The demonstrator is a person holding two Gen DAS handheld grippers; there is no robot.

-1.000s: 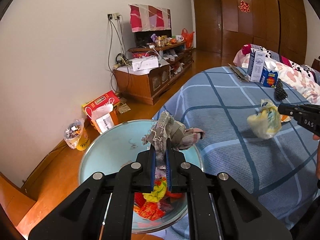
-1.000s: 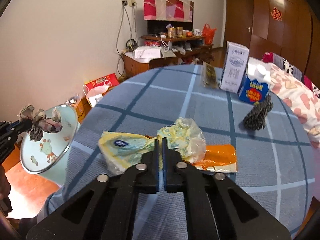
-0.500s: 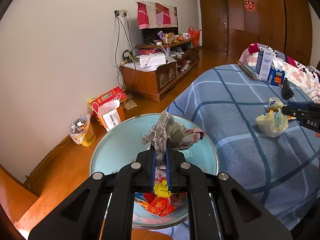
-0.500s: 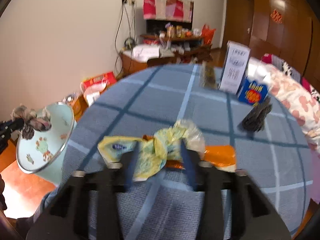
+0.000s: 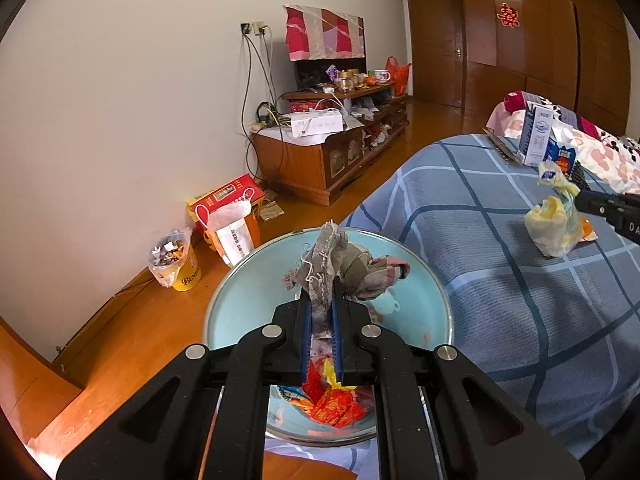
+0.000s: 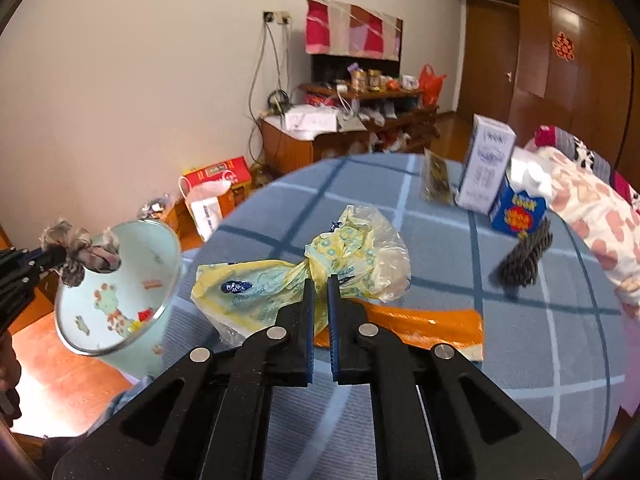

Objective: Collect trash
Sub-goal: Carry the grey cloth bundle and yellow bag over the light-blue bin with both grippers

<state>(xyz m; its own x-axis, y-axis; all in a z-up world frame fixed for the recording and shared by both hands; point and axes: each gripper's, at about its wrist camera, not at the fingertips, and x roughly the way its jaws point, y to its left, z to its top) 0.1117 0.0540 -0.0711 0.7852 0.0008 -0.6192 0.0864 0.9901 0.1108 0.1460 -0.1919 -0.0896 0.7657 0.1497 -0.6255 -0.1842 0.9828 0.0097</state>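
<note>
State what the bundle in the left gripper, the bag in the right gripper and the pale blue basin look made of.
Bundle: woven cloth scraps, matte, with frayed threads at the edges.
Bag: thin plastic film, glossy and partly see-through, crinkled, printed yellow.
Basin: probably enamelled metal; smooth pale blue inside, silvery rim, cartoon print on the wall.

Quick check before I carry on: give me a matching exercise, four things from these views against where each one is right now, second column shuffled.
Things:
1. cloth rag
2. yellow plastic bag
3. orange wrapper
4. white carton

Places:
A. flat on the blue bedspread, partly under the bag
B. upright at the far end of the bed, beside a blue box
C. pinched in the left hand-held gripper above the pale blue basin
D. pinched in the right hand-held gripper

Pairs: 1-C, 2-D, 3-A, 4-B
</note>
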